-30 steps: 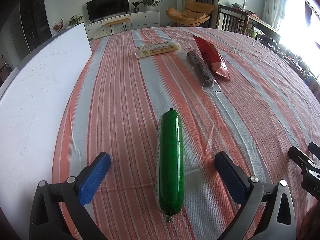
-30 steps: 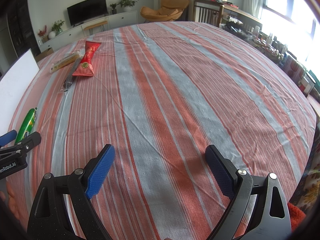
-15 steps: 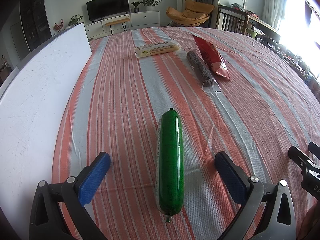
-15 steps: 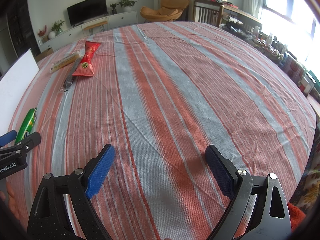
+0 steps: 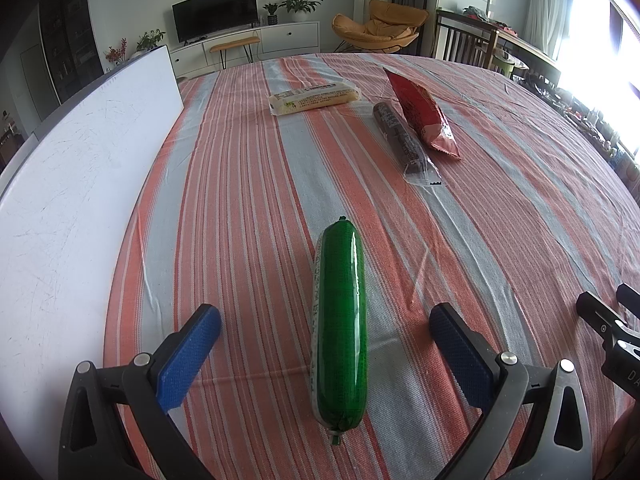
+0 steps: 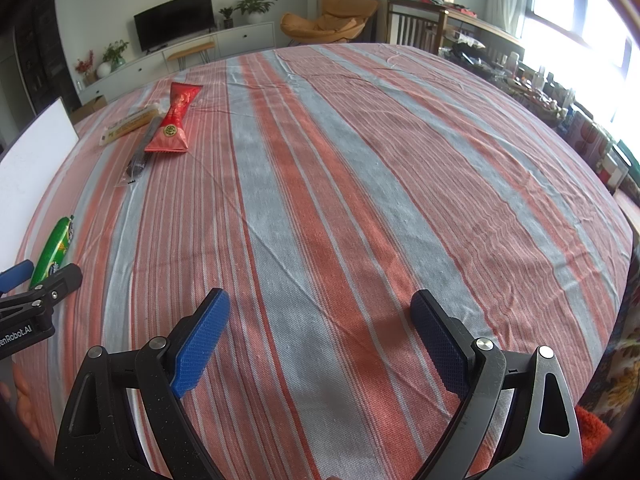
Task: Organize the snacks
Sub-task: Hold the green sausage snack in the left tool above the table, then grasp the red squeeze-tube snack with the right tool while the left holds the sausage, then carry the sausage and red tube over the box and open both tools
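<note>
A table covered in red-and-grey striped cloth [image 5: 248, 184] is carrying a glossy green sausage-shaped packet [image 5: 340, 328], a pale yellow wrapped snack bar [image 5: 314, 98], a dark brown roll in clear wrap [image 5: 402, 140], a red foil pouch [image 5: 420, 114] and a white upright board [image 5: 72, 184].

Nothing changes between a second ago and now: my left gripper [image 5: 325, 344] sits at the same spread around the green sausage [image 5: 340, 332], and my right gripper [image 6: 320, 332] hasn't shifted either.

Daylight floods in from the windows [image 6: 580, 20] on the right, blown out to white glare in both views. The striped tabletop [image 6: 340, 200] is evenly bright and sharp. Fisheye distortion bows its edges, and the corners vignette to black.
</note>
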A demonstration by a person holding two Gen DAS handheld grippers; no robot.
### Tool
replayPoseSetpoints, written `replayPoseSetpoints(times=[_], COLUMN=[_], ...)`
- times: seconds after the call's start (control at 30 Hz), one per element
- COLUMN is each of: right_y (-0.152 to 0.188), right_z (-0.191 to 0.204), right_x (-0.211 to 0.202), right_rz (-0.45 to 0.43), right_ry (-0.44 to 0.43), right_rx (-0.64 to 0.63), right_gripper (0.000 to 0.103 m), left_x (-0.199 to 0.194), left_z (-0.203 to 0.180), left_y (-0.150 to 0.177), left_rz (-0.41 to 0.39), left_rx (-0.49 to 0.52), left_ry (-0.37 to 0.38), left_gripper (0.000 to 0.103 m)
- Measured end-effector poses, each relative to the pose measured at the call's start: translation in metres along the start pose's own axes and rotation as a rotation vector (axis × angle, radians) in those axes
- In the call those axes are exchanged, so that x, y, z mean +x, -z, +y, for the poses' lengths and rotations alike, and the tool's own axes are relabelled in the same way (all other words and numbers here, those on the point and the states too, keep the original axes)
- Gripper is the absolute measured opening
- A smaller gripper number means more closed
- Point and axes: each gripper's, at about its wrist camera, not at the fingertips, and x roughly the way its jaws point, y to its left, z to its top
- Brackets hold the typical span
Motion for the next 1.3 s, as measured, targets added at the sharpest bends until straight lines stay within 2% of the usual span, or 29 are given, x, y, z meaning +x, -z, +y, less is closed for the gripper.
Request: replayPoseSetpoints(times=[0.37, 0.4, 0.5, 0.6, 0.7, 0.73, 0.8, 0.93, 1.0, 1.03, 1.07, 1.1, 1.13, 1.17, 1.3], right_y=[-0.001, -0.003, -0.021, -0.062, -0.109, -0.122, -0.145, -0.174, -0.178, -0.179, -0.177, -0.178, -0.178, -0.176, -0.162], right_z=[-0.002, -0.006, -0.028, -0.025, -0.003, 0.006, 0.027, 0.063, 0.072, 0.076, 0.079, 0.08, 0.081, 0.077, 0.042], right_x=[-0.001, -0.003, -0.005, 0.006, 0.028, 0.037, 0.053, 0.094, 0.113, 0.122, 0.129, 0.127, 0.128, 0.126, 0.085], right_rz=[0.007, 0.012, 0.011, 0.028, 0.066, 0.088, 0.114, 0.18, 0.207, 0.231, 0.254, 0.224, 0.242, 0.253, 0.177], right_ry=[-0.022, -0.058, -0.241, -0.275, -0.338, -0.366, -0.428, -0.489, -0.479, -0.481, -0.481, -0.456, -0.455, -0.474, -0.524], right_rx=[0.004, 0.026, 0.15, 0.122, 0.055, 0.046, 0.047, 0.081, 0.103, 0.103, 0.089, 0.062, 0.045, 0.061, 0.133], right_gripper=[0.094, 0.094, 0.093, 0.093, 0.09, 0.09, 0.09, 0.089, 0.089, 0.086, 0.074, 0.06, 0.041, 0.011, 0.01], left_x=[0.0, 0.0, 0.0, 0.0, -0.002, -0.003, -0.006, -0.011, -0.013, -0.014, -0.014, -0.015, -0.016, -0.017, -0.035], left_z=[0.0, 0.0, 0.0, 0.0, 0.002, 0.003, 0.003, 0.003, 0.002, 0.002, 0.003, 0.004, 0.006, 0.009, 0.021], left_y=[0.0, 0.0, 0.0, -0.003, -0.005, -0.005, -0.007, -0.008, -0.008, -0.008, -0.008, -0.007, -0.006, -0.006, -0.005], left_rz=[0.0, 0.0, 0.001, 0.028, 0.058, 0.061, 0.066, 0.063, 0.051, 0.048, 0.044, 0.039, 0.038, 0.038, -0.007], left_rx=[0.0, 0.0, 0.0, 0.018, 0.023, 0.021, 0.032, 0.056, 0.062, 0.066, 0.063, 0.055, 0.042, 0.021, -0.055], left_ry=[0.0, 0.0, 0.005, 0.024, 0.043, 0.045, 0.045, 0.06, 0.064, 0.053, 0.056, 0.063, 0.077, 0.101, 0.199], left_gripper=[0.103, 0.103, 0.103, 0.103, 0.1, 0.097, 0.079, 0.056, 0.024, 0.023, 0.023, 0.022, 0.022, 0.022, 0.022])
